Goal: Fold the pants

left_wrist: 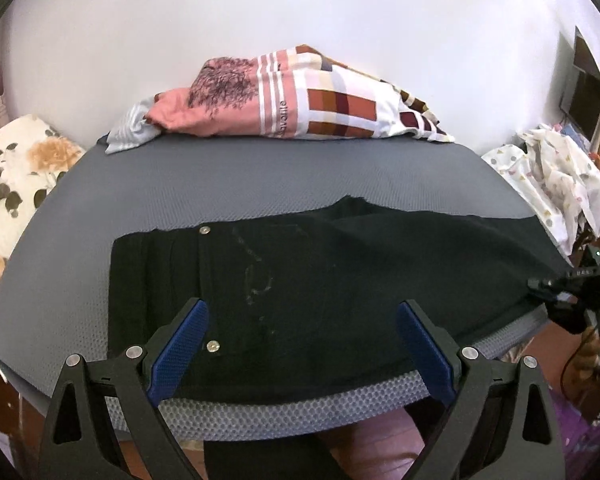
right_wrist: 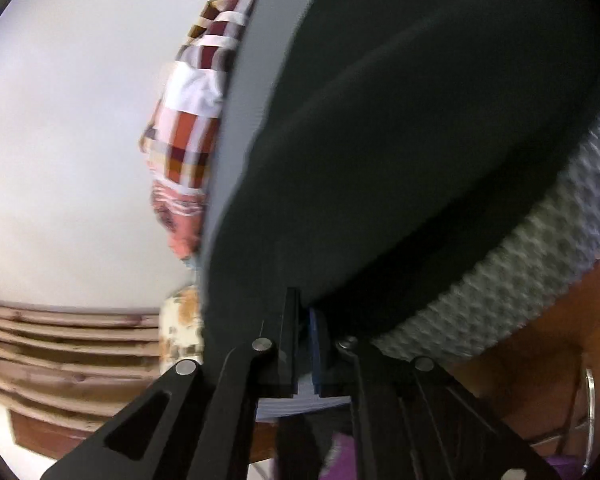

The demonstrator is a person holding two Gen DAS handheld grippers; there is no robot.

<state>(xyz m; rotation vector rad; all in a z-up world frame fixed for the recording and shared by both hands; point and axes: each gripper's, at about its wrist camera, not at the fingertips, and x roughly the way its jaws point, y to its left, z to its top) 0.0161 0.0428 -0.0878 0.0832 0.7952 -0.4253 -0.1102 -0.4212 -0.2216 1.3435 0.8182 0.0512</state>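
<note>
The black pants (left_wrist: 320,288) lie flat across the grey mat (left_wrist: 260,184), waistband at 9 o'clock, legs running to 3 o'clock, where the right gripper (right_wrist: 304,320) is clamped on the hem (blurred, the pinch itself barely visible). The left gripper (left_wrist: 300,344) hovers spread wide over the waist; it should probably pin the waistband while the hem is carried over evenly, though the leg ends are cut off.

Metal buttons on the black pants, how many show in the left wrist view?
2. One button sits at the far edge of the pants; the other button lies near the front edge, beside the left gripper. Others may be hidden in folds.
</note>
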